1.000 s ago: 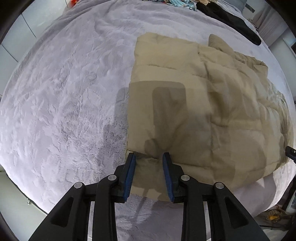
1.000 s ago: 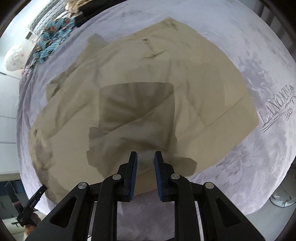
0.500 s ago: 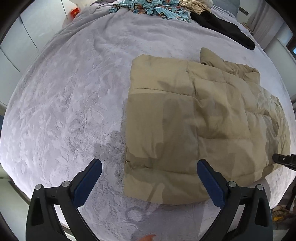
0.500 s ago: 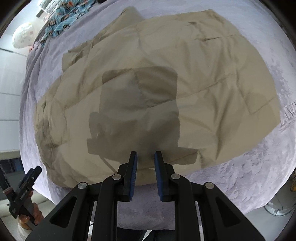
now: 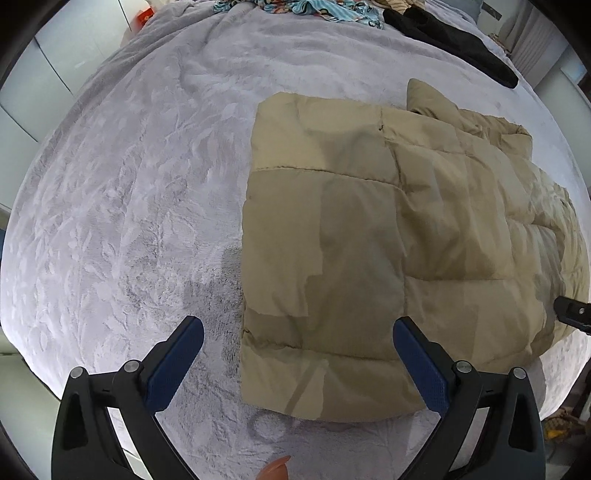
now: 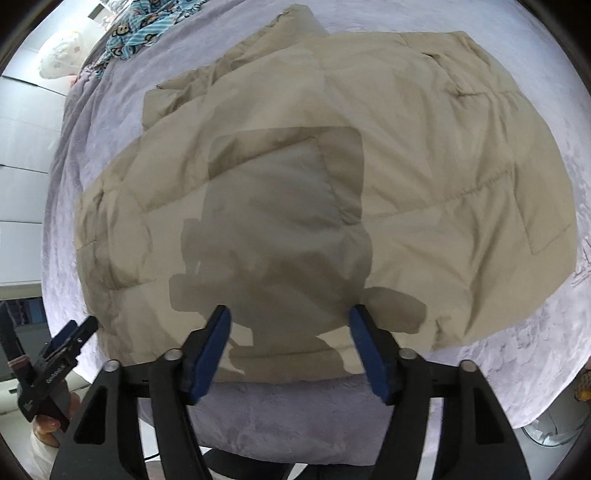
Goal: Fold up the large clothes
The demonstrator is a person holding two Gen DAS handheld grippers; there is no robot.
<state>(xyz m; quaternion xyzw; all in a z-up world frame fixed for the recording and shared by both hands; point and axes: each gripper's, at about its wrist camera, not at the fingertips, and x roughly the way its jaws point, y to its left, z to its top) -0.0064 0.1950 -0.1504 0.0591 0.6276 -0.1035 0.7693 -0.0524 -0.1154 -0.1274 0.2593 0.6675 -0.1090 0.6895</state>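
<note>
A tan quilted puffer jacket (image 5: 388,251) lies folded flat on a grey-lilac plush bed cover (image 5: 129,192). It fills most of the right wrist view (image 6: 369,192). My left gripper (image 5: 297,350) is open wide and empty, above the jacket's near left corner. My right gripper (image 6: 290,341) is open and empty, above the jacket's near edge. The right gripper's tip shows at the right edge of the left wrist view (image 5: 572,314). The left gripper shows at the lower left of the right wrist view (image 6: 55,365).
A blue patterned garment (image 5: 295,7) and a black garment (image 5: 454,40) lie at the far side of the bed. The blue one also shows in the right wrist view (image 6: 147,26). The bed edge (image 6: 295,424) runs just below the jacket.
Both grippers have opened and let go of the jacket, the left first, the right just now. Both have drawn back and up from the jacket's near edge.
</note>
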